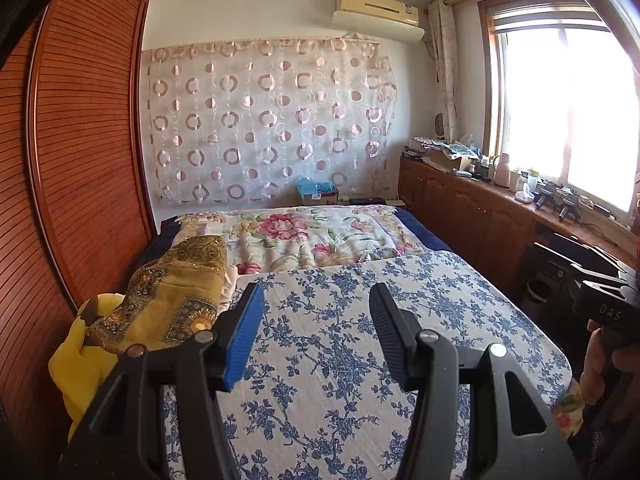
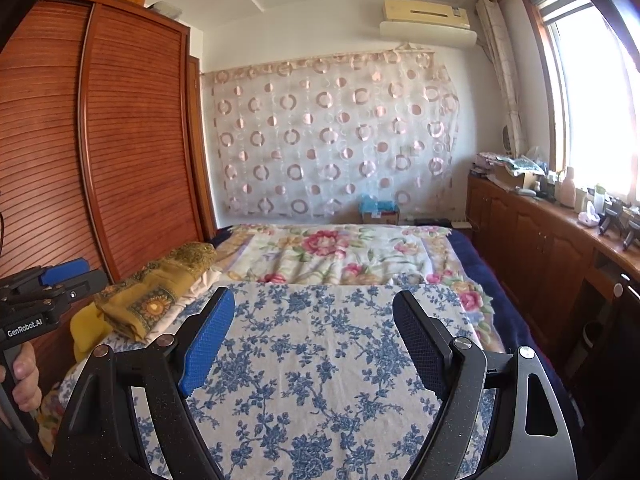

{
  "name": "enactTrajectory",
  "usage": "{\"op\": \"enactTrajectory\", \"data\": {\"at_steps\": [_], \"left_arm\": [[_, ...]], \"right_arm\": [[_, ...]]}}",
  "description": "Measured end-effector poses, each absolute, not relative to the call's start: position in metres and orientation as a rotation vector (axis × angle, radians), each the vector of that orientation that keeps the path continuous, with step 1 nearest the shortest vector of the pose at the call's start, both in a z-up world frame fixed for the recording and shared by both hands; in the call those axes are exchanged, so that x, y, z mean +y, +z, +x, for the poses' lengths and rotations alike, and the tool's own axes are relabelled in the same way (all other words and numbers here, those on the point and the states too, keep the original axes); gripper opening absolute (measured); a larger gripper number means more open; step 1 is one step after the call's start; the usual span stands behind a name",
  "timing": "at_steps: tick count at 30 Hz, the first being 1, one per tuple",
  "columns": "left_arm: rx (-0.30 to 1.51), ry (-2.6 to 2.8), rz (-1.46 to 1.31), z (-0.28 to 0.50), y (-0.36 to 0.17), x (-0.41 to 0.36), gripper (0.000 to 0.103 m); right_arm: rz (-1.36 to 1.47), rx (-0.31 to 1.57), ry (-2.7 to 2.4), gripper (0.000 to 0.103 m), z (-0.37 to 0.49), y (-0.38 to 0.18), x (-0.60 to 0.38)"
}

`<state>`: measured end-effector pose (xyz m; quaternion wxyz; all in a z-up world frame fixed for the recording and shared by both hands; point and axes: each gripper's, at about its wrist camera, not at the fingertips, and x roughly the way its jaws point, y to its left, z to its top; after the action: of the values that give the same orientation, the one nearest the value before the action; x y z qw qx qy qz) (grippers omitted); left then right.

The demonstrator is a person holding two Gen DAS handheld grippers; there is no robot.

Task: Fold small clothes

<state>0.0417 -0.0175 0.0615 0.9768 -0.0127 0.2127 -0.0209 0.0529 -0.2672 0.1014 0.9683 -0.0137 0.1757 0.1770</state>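
Left wrist view: the left gripper (image 1: 316, 332) hovers level with jaws spread, gripping nothing, above the blue-flowered white quilt (image 1: 400, 320); the folded mustard patterned garment (image 1: 176, 292) lies at the quilt's left edge beside the slatted wooden wardrobe (image 1: 80, 160). Right wrist view: the right gripper (image 2: 314, 338) likewise gapes, and only here the quilt's far edge shows whole

Count, both views:

- Grippers: 2. left gripper (image 1: 316, 336), right gripper (image 2: 314, 342); each has 2 fingers, spread apart, nothing between them.
- Hands on handles: 2, one at the frame edge of each view.
- Garments piled at the bed's left edge: at least 2. One ochre patterned cloth (image 1: 176, 300), one plain yellow cloth (image 1: 76, 364); a pale layer beneath, count unclear.
- Bed covers: 2. blue floral quilt (image 1: 360, 340), pink floral sheet (image 1: 320, 236).
- wall curtain (image 1: 268, 120): 1.
- air conditioner (image 1: 378, 10): 1.
- window (image 1: 568, 92): 1.
- Sill items: too small to count.
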Motion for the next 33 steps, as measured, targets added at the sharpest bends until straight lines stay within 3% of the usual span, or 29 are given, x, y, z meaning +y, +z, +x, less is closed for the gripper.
{"op": "enactTrajectory", "data": {"at_steps": [33], "left_arm": [[0.421, -0.042, -0.025, 0.0376, 0.0627, -0.0192, 0.054]], "right_arm": [[-0.025, 0.347, 0.348, 0.083, 0.0511, 0.1045, -0.2724]]}}
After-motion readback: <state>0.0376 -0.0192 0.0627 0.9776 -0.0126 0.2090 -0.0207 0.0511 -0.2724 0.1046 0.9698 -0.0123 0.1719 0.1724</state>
